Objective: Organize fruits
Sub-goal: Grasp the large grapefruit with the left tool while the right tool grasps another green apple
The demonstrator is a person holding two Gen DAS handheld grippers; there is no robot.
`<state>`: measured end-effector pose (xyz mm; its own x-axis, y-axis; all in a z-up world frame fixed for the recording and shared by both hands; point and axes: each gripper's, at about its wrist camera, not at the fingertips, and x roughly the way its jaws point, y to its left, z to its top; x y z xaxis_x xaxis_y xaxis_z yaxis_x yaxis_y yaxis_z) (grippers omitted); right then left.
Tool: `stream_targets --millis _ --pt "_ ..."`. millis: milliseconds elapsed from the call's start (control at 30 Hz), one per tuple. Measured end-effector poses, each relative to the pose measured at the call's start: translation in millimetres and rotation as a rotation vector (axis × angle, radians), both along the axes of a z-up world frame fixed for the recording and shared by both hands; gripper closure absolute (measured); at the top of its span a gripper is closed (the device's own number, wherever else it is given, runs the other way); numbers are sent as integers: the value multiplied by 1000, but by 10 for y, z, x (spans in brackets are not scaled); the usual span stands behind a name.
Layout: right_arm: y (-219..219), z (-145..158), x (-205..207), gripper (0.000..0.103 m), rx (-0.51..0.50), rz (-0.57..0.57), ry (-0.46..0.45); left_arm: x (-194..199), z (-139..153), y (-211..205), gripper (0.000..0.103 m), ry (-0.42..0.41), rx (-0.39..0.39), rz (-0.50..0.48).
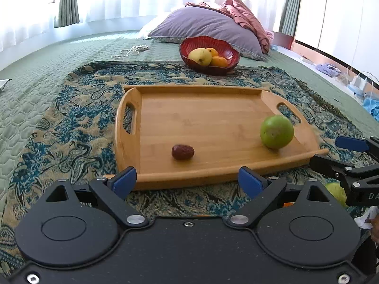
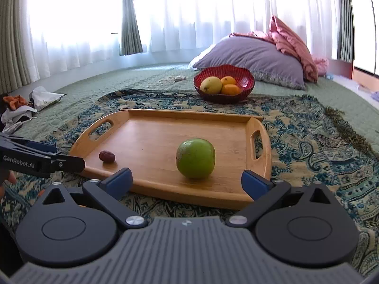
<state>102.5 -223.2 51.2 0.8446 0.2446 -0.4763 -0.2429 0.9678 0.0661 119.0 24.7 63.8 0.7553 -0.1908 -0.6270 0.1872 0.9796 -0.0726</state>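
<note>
We hold our black left tool with blue-padded fingers spread wide and empty; our black right tool is likewise spread, empty, angled slightly downward.

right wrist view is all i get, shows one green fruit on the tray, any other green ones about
Observer: Yes, a second green fruit sits off the tray, near its right front corner, half hidden.
Operator: left claw holding anything
Observer: No, the left claw is open and empty; the small brown fruit lies on the tray ahead of it.
</note>
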Motion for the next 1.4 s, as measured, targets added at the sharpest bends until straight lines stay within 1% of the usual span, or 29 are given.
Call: stream_targets --millis 133,267,400,533,700,1067,1233,1333,1367,1400 --pt "-13 -22 -138 0 -5 -1 -34 -123 -27 -42 10 -12 -4 11" --pt "-29 -72 -265 0 0 -6 -70 -309 -76 -121 8 -52 -3 24" --pt "-24 -135 -384 0 -12 -25 -123 -488 -126 -193 8 -88 -22 46" --pt "-14 -175 -491 0 -12 -42 -168 -608 -180 -229 7 -97 -43 62" --pt "32 -248 -596 0 -41 -56 -207 -704 -266 -255 6 -109 -16 70" --pt "27 -420 -602 0 -25 -113 -183 -817 -397 -206 6 -140 17 73" --pt "25 -480 -611 0 -32 -123 -170 -846 -426 -197 14 -153 21 69" --pt "29 -505 -610 0 -38 -126 -158 -865 -427 -196 25 -165 26 62" --pt "33 -515 -609 0 -42 -127 -152 -869 -421 -192 30 -169 21 58" --pt "36 -523 -610 0 -48 -127 -148 -871 -416 -184 33 -171 12 53"
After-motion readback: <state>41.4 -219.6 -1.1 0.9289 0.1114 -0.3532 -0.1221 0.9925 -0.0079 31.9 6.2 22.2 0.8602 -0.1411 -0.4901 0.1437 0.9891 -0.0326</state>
